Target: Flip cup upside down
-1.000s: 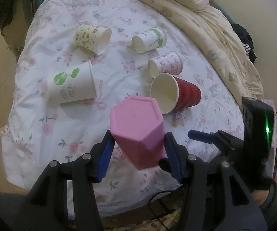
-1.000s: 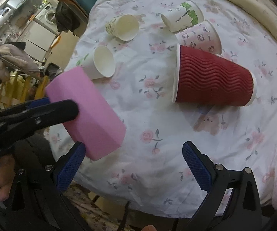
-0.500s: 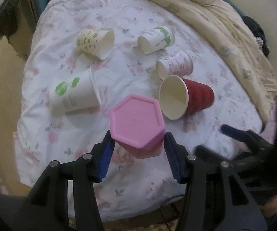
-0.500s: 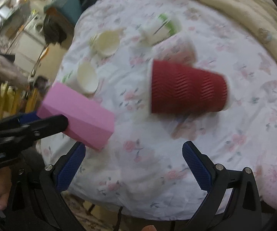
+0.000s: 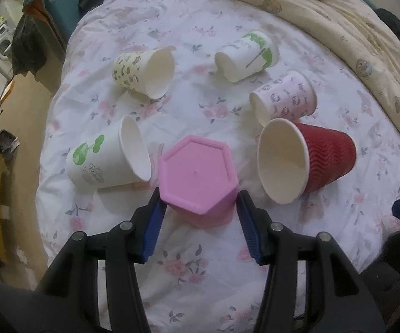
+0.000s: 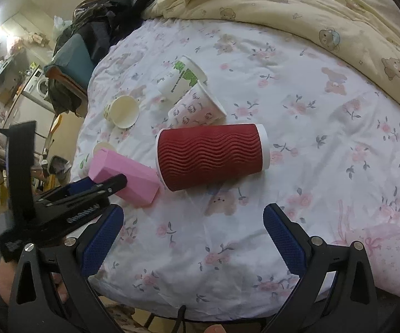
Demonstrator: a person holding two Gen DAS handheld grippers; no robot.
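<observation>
A pink hexagonal cup (image 5: 197,177) is upside down, base up, low over the floral bedsheet (image 5: 200,263); whether it touches the sheet I cannot tell. My left gripper (image 5: 200,208) is shut on its sides. The right wrist view shows the pink cup (image 6: 125,174) at the left with a left finger (image 6: 111,186) across it. My right gripper (image 6: 193,238) is open and empty, close to the near end of the bed. A red ribbed cup (image 5: 308,161) lies on its side just right of the pink cup, and it shows in the right wrist view (image 6: 211,155).
Several paper cups lie on their sides: green-tree white cup (image 5: 108,161), yellow-patterned cup (image 5: 144,73), green-striped cup (image 5: 247,55), pink-patterned cup (image 5: 286,97). A cream blanket (image 5: 339,27) is bunched at the far right. A chair with clothes (image 5: 47,22) stands left of the bed.
My left gripper has lowered the pink cup toward the sheet and turned it base up. The right gripper has swung to the right, away from the pink cup.
</observation>
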